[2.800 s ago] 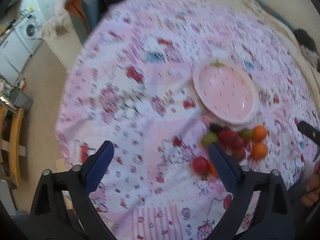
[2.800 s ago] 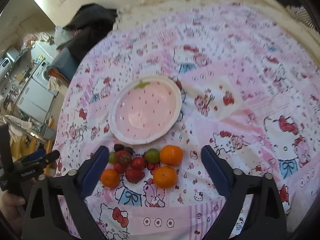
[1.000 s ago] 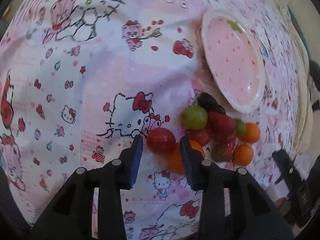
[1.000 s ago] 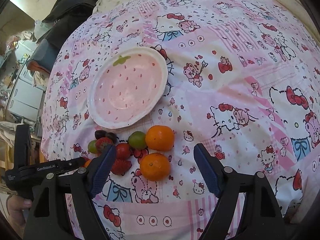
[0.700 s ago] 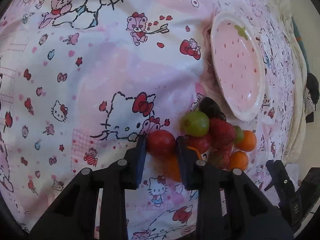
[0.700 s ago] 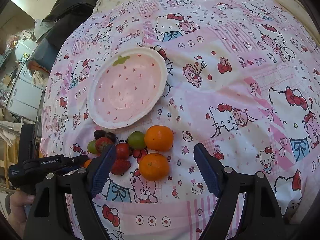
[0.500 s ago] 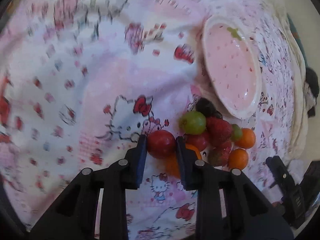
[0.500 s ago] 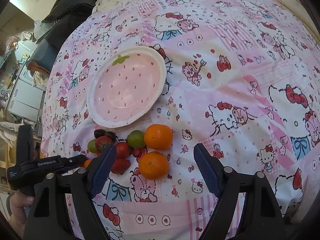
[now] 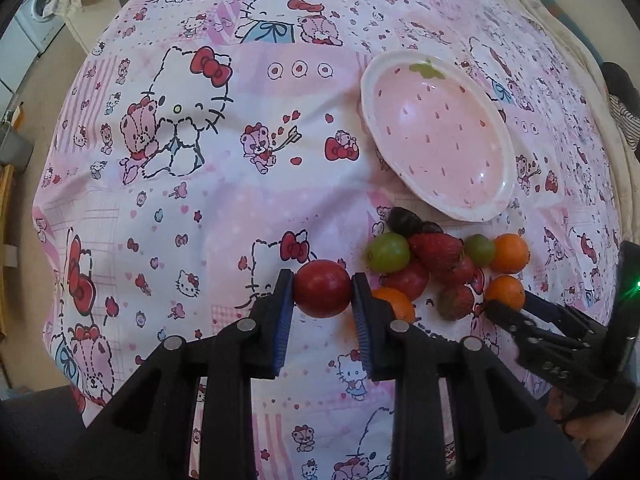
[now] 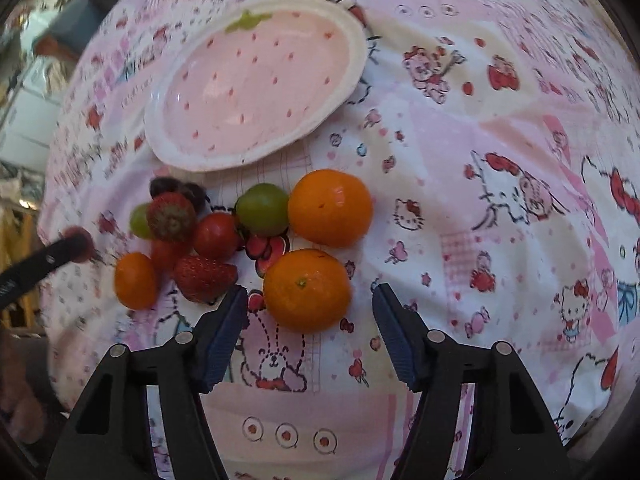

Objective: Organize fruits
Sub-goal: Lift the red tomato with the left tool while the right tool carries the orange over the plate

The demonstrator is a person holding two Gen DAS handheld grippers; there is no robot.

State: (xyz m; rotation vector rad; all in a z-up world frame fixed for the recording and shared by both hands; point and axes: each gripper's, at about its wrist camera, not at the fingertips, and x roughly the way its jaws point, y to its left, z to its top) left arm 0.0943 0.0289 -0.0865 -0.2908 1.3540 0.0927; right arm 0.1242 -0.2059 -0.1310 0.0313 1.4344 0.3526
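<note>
Left gripper [image 9: 323, 288]: clamped on a red plum [image 9: 322, 289], just left of the fruit pile. Right gripper [image 10: 308, 300]: jaws closing (not touching) around an orange [image 10: 306, 290]. Pink plate [image 9: 498, 196]: beyond the pile.

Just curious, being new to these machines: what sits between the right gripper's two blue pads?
In the right wrist view, the nearer orange sits just ahead of the right gripper, between its closing pads, untouched, over printed cloth.

Left gripper [image 9: 323, 292] pointing steeply down, jaws clamped on red fruit [image 9: 322, 288], right gripper [image 10: 307, 308] pointing steeply down, jaws parted, just been closing, nothing gripped
</note>
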